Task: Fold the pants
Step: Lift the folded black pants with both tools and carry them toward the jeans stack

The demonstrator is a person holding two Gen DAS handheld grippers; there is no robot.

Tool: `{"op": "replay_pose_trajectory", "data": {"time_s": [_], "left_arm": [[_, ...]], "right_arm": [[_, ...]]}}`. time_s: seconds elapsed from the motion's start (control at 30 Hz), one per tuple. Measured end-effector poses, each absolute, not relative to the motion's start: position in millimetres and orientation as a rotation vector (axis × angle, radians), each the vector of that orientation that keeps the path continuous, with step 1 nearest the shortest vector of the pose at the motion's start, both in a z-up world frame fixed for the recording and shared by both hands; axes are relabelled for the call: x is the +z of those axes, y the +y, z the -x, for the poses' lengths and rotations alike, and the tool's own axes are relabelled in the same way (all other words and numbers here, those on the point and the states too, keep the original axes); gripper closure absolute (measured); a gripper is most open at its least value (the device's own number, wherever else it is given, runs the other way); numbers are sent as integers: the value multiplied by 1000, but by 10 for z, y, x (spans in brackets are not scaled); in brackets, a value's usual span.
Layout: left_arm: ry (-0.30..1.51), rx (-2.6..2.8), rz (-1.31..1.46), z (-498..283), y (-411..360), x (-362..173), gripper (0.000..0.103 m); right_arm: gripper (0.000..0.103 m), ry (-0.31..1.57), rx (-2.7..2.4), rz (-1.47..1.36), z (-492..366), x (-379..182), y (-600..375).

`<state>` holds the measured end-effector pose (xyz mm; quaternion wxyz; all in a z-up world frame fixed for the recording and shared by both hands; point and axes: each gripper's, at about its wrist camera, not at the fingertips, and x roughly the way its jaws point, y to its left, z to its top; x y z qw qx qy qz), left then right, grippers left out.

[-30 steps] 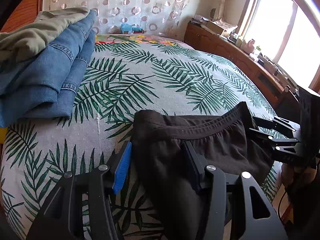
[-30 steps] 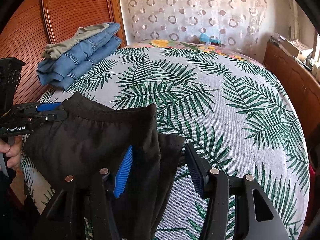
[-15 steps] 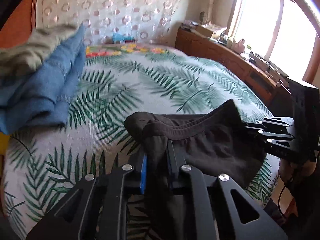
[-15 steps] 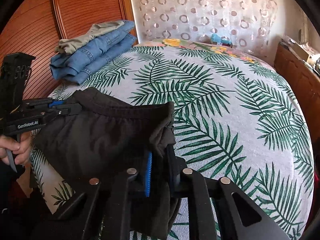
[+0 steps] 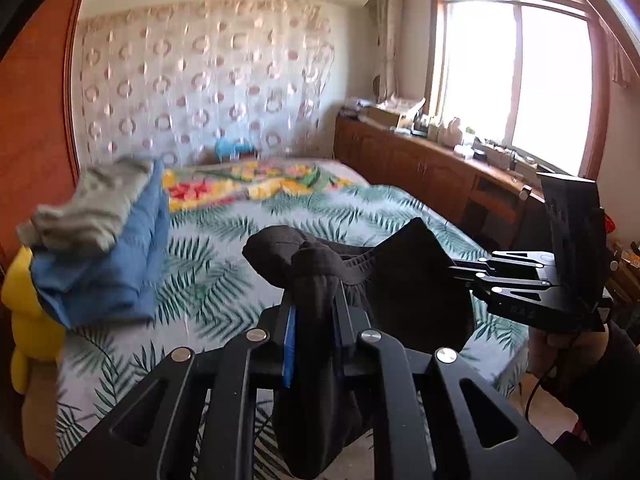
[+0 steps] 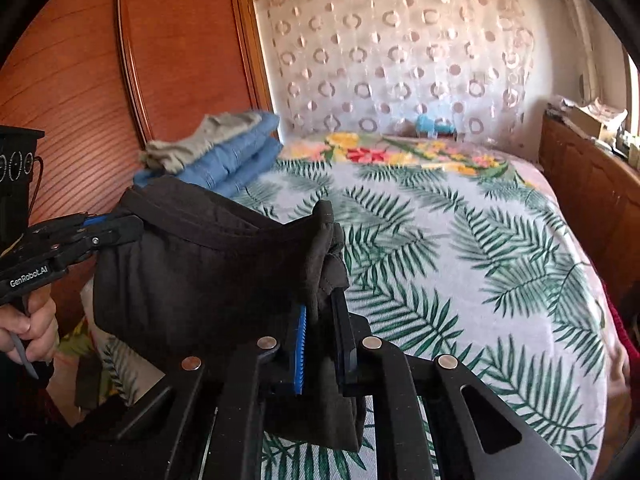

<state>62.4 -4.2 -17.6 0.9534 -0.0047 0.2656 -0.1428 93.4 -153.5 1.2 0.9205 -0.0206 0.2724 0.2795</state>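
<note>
Black pants [image 5: 404,280] hang in the air over the near edge of the bed, held by the waistband between both grippers. My left gripper [image 5: 314,304] is shut on one corner of the waistband; it shows from the side in the right wrist view [image 6: 120,228]. My right gripper [image 6: 322,312] is shut on the other corner of the pants [image 6: 208,272]; it shows at the right in the left wrist view [image 5: 460,272]. The legs hang down out of sight below.
The bed [image 6: 460,264] has a palm-leaf cover. A stack of folded jeans and a grey garment [image 5: 104,236] lies at its left side by the wooden headboard [image 6: 80,80]. A yellow object [image 5: 28,320] sits beside it. A wooden cabinet [image 5: 420,168] runs under the window.
Both grippers closed on the waistband corners, then lifted the black pants up off the bed. The views have tilted up toward the far wall.
</note>
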Motion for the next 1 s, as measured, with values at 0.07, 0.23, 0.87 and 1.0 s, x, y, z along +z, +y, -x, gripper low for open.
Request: {"op": "replay_pose_trajectory", "data": {"time_s": [0.07, 0.23, 0.87, 1.0], "left_arm": [[511, -293, 5, -576, -55, -63, 88], [455, -288, -8, -487, -60, 121, 88], [417, -234, -13, -541, 169, 238, 88], [426, -204, -4, -638, 279, 232, 88]], "right_arm": [[92, 525, 568, 40, -850, 110, -1580], [92, 440, 565, 37, -598, 374, -1670], [92, 362, 608, 133, -664, 539, -1538], [92, 367, 628, 155, -840, 540, -1437]]}}
